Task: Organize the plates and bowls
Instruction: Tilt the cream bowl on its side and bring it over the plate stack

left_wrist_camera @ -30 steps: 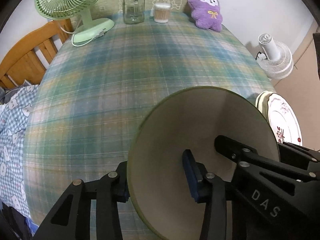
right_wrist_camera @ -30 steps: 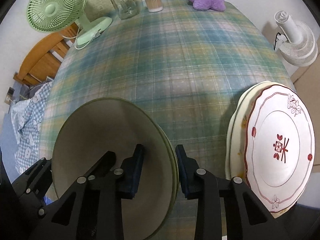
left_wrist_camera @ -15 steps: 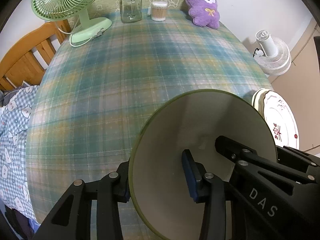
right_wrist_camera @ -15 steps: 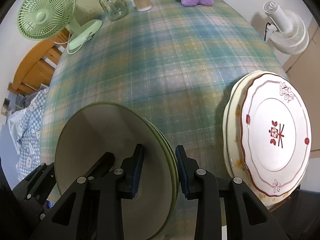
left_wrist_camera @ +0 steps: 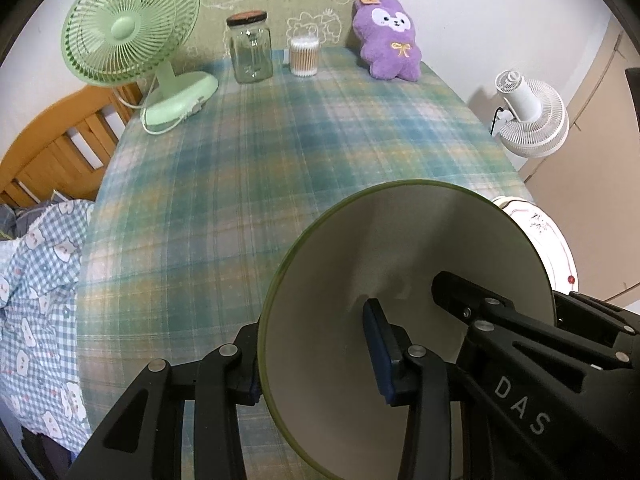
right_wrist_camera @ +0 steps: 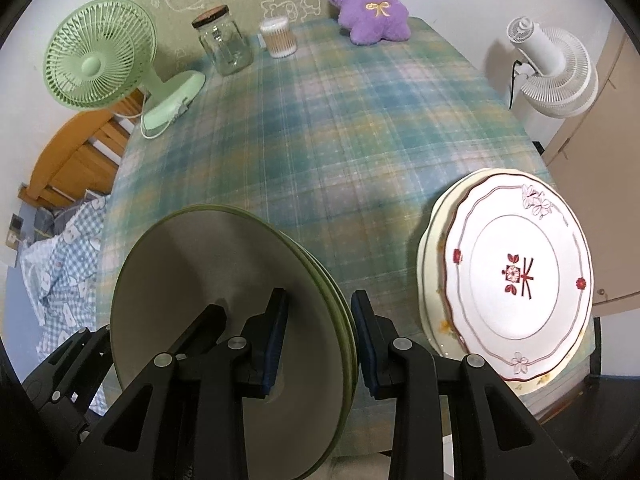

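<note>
A stack of green-rimmed bowls [right_wrist_camera: 224, 320] is held above the near edge of the plaid-covered table [left_wrist_camera: 280, 152], gripped from both sides. The left gripper [left_wrist_camera: 316, 356] is clamped on one rim and the right gripper [right_wrist_camera: 318, 344] on the opposite rim, both jaws narrowly parted around the nested walls. A stack of patterned plates [right_wrist_camera: 516, 276] sits at the table's near right corner.

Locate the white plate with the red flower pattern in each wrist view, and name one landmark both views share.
Left wrist view: the patterned plate shows only as a sliver at the right edge, behind the green-rimmed plates.
Right wrist view: it fills the lower right, on top of a cream plate.
Shared landmark: the purple plush toy at the table's far end.
</note>
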Tool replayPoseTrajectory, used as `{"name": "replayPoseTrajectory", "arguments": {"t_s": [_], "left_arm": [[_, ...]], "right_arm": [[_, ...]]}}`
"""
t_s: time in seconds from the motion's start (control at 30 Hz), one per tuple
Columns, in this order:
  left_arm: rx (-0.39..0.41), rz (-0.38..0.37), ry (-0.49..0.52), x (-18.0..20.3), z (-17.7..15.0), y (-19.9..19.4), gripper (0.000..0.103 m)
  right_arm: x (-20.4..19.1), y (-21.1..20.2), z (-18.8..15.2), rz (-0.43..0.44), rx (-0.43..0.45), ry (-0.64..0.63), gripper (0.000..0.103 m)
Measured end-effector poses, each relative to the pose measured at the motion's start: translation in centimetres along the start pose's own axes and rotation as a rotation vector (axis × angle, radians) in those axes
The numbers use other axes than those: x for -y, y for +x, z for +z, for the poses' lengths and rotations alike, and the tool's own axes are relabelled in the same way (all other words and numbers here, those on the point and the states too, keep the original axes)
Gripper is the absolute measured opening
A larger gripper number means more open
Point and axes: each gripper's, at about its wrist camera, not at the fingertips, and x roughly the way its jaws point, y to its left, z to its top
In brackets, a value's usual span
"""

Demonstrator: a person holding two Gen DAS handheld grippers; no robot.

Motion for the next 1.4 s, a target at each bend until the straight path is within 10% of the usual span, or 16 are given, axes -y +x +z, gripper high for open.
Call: {"name": "replayPoseTrajectory", "arguments": {"t_s": [1.4], "left_arm": [[0.011,0.022,-0.094,16.7,3.2,0.8,0.040]], "right_arm": [[16.1,-3.4,4.4,-0.017,-0.008,-0.097,0.036]]}}
